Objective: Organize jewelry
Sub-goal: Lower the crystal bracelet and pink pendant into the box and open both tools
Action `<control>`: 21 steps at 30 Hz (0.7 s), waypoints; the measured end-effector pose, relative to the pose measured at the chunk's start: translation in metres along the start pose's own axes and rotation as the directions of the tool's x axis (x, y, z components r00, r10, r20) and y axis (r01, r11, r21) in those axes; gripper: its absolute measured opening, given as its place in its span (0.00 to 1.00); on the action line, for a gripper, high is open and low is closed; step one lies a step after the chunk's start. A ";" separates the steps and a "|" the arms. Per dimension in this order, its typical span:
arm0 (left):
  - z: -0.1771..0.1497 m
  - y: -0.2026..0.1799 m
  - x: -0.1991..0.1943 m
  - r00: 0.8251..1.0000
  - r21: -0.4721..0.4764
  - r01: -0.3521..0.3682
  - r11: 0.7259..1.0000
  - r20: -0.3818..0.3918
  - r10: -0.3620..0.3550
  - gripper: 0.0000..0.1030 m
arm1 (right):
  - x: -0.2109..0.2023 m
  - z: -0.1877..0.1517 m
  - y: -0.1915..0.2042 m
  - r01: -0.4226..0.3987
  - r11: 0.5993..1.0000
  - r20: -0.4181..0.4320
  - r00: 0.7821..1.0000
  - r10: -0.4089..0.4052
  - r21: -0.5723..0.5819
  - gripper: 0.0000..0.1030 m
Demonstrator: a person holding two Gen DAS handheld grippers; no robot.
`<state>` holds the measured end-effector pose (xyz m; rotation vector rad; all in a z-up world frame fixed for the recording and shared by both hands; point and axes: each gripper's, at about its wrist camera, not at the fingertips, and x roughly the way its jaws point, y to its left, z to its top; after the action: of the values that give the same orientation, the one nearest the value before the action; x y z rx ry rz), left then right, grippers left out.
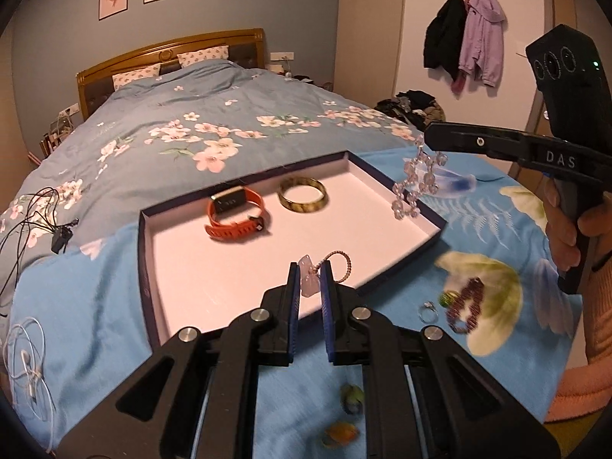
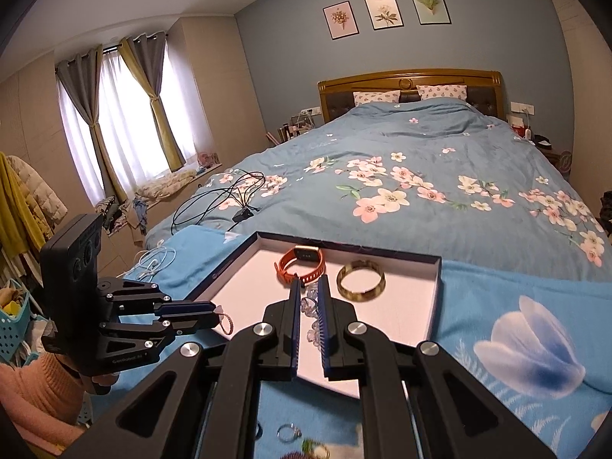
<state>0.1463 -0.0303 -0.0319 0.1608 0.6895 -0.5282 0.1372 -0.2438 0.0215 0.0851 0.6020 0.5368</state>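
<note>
Pale pink beaded bracelet point(image 1: 336, 264) clamped in left claw point(image 1: 310, 279), clear crystal bead strand point(image 2: 311, 313) in right claw point(image 2: 309, 306); dangling loops may be snagged on shallow white-lined tray point(image 1: 432, 225) rim

We see a bed point(image 2: 420, 176) with a wooden headboard point(image 2: 409, 80), three framed prints point(image 2: 386, 11) on the blue-grey wall, and a curtained window point(image 2: 126, 122).

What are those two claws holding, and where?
Left gripper: pink bracelet, by its pendant. Right gripper: clear bead strand, by its top end.
</note>
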 end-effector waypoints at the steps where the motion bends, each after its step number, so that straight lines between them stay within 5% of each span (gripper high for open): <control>1: 0.002 0.002 0.002 1.000 -0.002 -0.003 1.000 0.001 0.003 0.11 | 0.004 0.002 0.000 0.002 1.000 -0.002 1.000 -0.002 -0.002 0.07; 21: 0.023 0.036 0.072 0.990 -0.042 -0.104 0.994 -0.095 0.100 0.11 | 0.083 0.011 -0.010 0.008 1.000 -0.102 0.995 -0.006 0.015 0.07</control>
<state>0.2241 -0.0360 -0.0617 0.1764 0.7793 -0.4083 0.2055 -0.2100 -0.0148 0.0701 0.7058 0.5322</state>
